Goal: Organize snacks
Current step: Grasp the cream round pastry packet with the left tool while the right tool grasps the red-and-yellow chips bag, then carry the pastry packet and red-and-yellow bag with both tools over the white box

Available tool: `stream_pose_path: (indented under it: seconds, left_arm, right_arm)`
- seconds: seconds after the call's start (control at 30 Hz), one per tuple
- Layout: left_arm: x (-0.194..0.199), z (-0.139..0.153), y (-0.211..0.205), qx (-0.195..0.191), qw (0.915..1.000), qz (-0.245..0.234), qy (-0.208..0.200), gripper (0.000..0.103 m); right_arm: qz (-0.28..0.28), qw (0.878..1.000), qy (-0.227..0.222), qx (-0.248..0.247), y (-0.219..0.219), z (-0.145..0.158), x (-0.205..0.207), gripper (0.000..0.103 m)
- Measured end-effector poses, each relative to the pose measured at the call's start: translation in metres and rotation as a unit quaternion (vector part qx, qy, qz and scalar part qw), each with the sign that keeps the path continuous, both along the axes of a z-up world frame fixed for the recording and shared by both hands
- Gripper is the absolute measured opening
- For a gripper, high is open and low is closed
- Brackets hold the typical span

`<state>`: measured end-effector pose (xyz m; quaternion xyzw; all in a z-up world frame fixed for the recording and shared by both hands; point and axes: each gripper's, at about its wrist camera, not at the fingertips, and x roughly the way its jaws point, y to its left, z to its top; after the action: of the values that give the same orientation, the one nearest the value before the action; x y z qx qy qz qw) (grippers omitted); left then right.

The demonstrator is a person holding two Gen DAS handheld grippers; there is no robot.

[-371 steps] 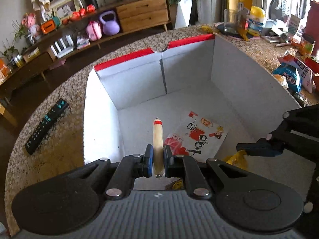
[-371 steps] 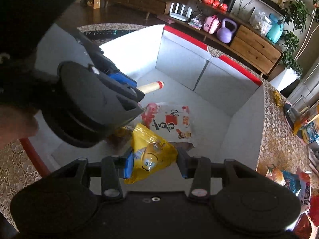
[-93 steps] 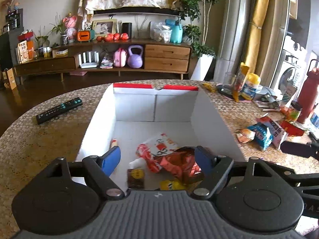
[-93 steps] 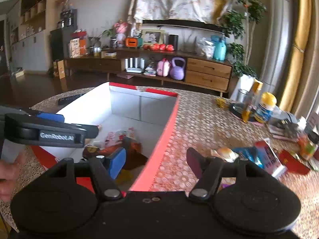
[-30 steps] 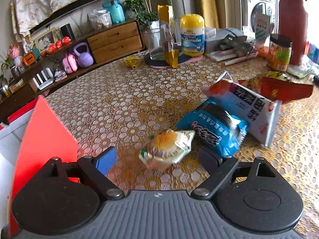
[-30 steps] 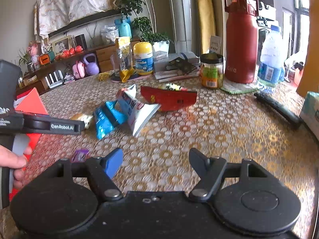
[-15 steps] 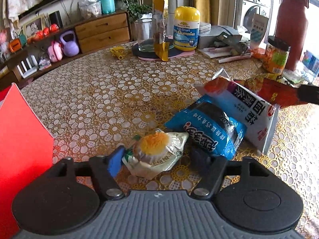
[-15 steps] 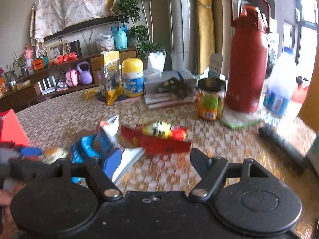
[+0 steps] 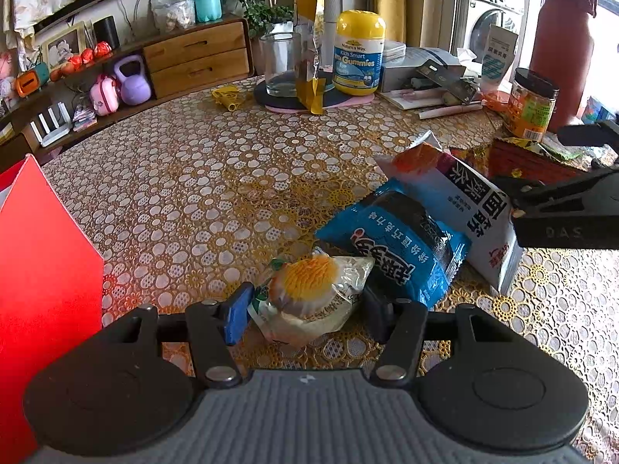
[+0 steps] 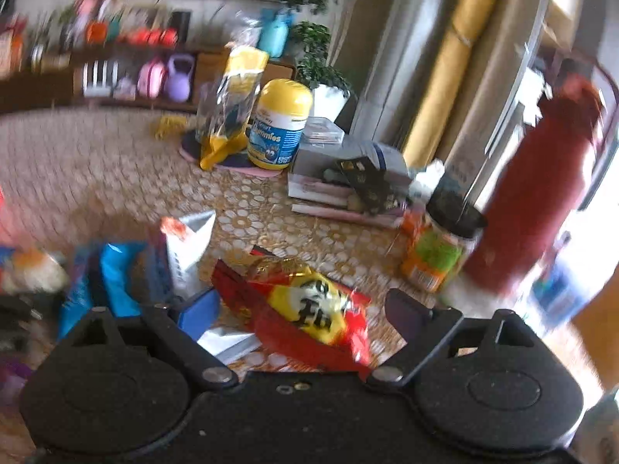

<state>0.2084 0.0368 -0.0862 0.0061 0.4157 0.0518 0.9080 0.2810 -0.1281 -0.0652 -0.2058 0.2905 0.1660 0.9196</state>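
Bright daylight enters from the far right, glaring white at that edge. The left wrist view is sharp; the right wrist view is motion-blurred. Fisheye bends the edges.

Four snack packets lie loose on the table: one clear-wrapped pastry (image 9: 315, 297) at lower centre of the left wrist view, one blue packet (image 9: 394, 247) right of it, one white packet with black lettering (image 9: 476, 208) further right, and one red-and-yellow packet (image 10: 309, 313) at lower centre of the right wrist view. At the top of the left wrist view stand one yellow-capped gummies jar (image 9: 359, 58), one drinking glass (image 9: 279, 63) and one tall yellow pouch (image 9: 309, 46). At upper right are one black-lidded jar (image 9: 532, 104) and one red flask (image 9: 563, 42). One red box wall (image 9: 42, 270) fills the left edge.
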Motion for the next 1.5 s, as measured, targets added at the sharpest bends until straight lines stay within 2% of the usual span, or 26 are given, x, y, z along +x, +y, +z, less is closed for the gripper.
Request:
stream_pose_path:
  seconds: [0.07, 0.17, 0.27, 0.43, 0.57, 0.7, 1.07, 1.23, 1.5]
  left_arm:
    - [-0.001, 0.0, 0.0, 0.0, 1.0, 0.0, 0.0, 0.058]
    - [-0.001, 0.001, -0.001, -0.001, 1.0, -0.001, 0.001, 0.058]
    - [-0.005, 0.002, -0.002, -0.005, 1.0, -0.005, 0.001, 0.058]
    - [-0.013, 0.01, -0.002, -0.014, 0.9998, -0.005, -0.01, 0.058]
    - [-0.022, 0.018, -0.002, -0.025, 0.9994, -0.003, -0.023, 0.058]
    - [-0.036, 0.027, -0.002, -0.035, 0.9987, -0.003, -0.037, 0.058]
    - [-0.095, 0.061, -0.003, -0.07, 0.9935, -0.016, -0.088, 0.057]
    - [-0.125, 0.077, 0.0, -0.08, 0.9904, -0.019, -0.112, 0.057]
    - [-0.162, 0.094, 0.02, -0.075, 0.9881, -0.004, -0.134, 0.058]
  right_arm:
    - [0.008, 1.0, -0.01, -0.027, 0.005, -0.005, 0.004, 0.093]
    - [0.016, 0.999, -0.009, -0.028, 0.004, -0.004, 0.007, 0.09]
    - [0.033, 0.999, 0.015, -0.018, 0.001, -0.008, 0.01, 0.062]
    - [0.029, 0.999, 0.008, -0.01, -0.002, -0.013, 0.0, 0.051]
    - [0.017, 1.0, 0.009, 0.022, -0.014, -0.008, -0.011, 0.048]
    - [-0.016, 0.997, 0.014, 0.076, -0.033, -0.001, -0.028, 0.047]
    - [-0.07, 0.975, 0.026, 0.209, -0.079, 0.018, -0.108, 0.047]
    - [-0.067, 0.969, 0.028, 0.237, -0.079, 0.029, -0.139, 0.047]
    - [-0.032, 0.967, 0.019, 0.252, -0.057, 0.049, -0.172, 0.047]
